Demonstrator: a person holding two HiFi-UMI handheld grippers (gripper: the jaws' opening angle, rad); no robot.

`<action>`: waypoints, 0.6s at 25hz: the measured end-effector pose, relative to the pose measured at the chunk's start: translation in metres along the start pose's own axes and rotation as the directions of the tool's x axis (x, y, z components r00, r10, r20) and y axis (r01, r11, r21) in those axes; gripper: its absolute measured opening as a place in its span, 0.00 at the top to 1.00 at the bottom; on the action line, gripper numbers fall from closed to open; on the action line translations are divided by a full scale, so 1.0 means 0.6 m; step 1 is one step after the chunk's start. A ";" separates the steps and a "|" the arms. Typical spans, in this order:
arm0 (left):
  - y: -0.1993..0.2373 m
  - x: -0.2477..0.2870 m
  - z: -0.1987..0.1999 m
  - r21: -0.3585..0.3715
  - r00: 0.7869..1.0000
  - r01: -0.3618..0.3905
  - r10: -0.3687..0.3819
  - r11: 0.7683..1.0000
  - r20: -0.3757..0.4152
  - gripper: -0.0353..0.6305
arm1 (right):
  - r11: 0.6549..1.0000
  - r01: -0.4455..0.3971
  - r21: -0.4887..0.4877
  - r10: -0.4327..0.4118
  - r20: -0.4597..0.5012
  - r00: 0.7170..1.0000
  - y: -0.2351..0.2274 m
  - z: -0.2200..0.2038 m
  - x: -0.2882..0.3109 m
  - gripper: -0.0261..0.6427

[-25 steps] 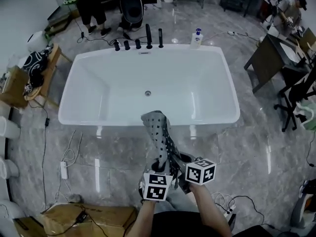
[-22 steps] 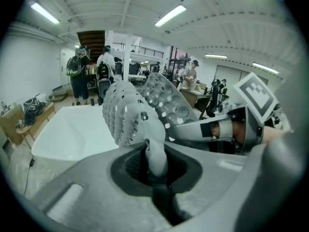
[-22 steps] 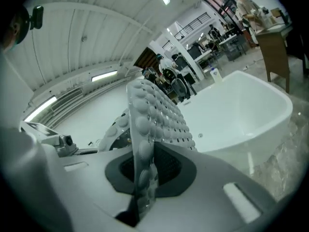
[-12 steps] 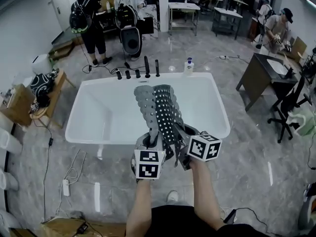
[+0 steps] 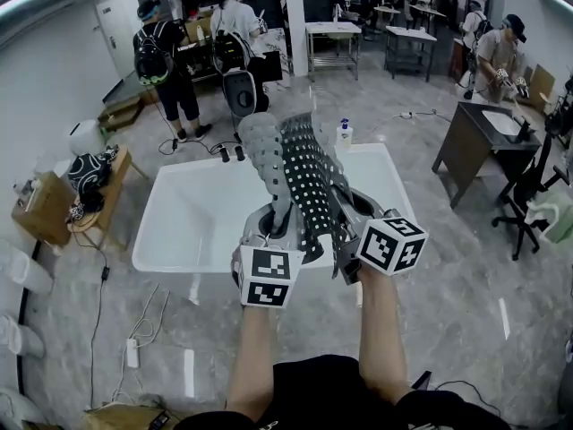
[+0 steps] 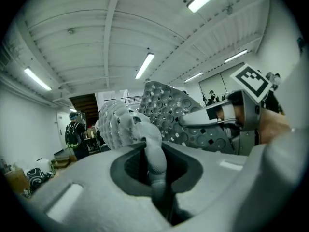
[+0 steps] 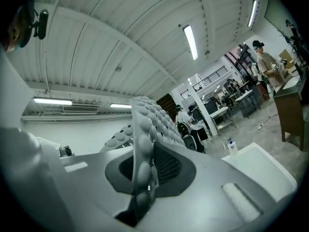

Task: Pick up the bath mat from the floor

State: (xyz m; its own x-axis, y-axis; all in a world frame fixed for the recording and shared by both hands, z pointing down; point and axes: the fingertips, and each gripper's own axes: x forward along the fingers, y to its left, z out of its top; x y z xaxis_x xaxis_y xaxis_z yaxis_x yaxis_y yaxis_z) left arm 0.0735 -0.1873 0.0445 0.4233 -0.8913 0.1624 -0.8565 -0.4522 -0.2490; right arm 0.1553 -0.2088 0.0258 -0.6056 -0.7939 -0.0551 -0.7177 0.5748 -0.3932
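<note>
Bath mat point(image 5: 300, 182) stands upright between the left gripper point(image 5: 267, 237), clamped on its left edge, and the right gripper point(image 5: 352, 240), clamped on its right edge, on the near side of the bathtub point(image 5: 192, 224); bottle point(image 5: 344, 133) on the tub's far rim, desk point(image 5: 473, 133) and chair point(image 5: 526, 191) to the right, low table point(image 5: 109, 193) to the left.

At the centre of the head view the bath mat point(image 5: 300, 182) is grey, dotted with rows of small dark holes and paler round bumps. Below it, the marker cubes point(image 5: 269, 276) are white with black square codes. The bathtub point(image 5: 192, 218) is plain white, the floor point(image 5: 483, 267) grey veined marble, the bottle point(image 5: 344, 134) white with a blue top.
</note>
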 end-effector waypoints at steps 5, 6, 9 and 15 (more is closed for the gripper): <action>-0.015 -0.020 0.045 0.061 0.994 0.024 -0.030 0.998 0.106 0.90 | 0.996 -0.059 -0.062 0.064 0.074 0.995 0.037 0.027 -0.012 0.93; -0.016 -0.022 0.051 0.060 0.992 0.023 -0.030 0.998 0.119 0.90 | 0.995 -0.068 -0.072 0.074 0.086 0.994 0.040 0.030 -0.013 0.93; -0.012 -0.028 0.054 0.041 0.991 0.006 -0.012 0.999 0.137 0.90 | 0.994 -0.069 -0.089 0.078 0.106 0.991 0.040 0.033 -0.017 0.93; -0.017 -0.029 0.054 0.055 0.990 -0.013 0.006 0.998 0.138 0.90 | 0.993 -0.078 -0.086 0.087 0.108 0.990 0.029 0.034 -0.025 0.93</action>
State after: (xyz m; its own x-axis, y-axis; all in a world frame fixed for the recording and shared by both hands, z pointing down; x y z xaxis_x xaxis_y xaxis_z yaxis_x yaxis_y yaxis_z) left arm 0.0846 -0.1681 0.0132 0.4553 -0.8899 0.0278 -0.8444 -0.4415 -0.3035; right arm 0.1586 -0.1909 0.0012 -0.6248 -0.7578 -0.1879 -0.6956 0.6496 -0.3070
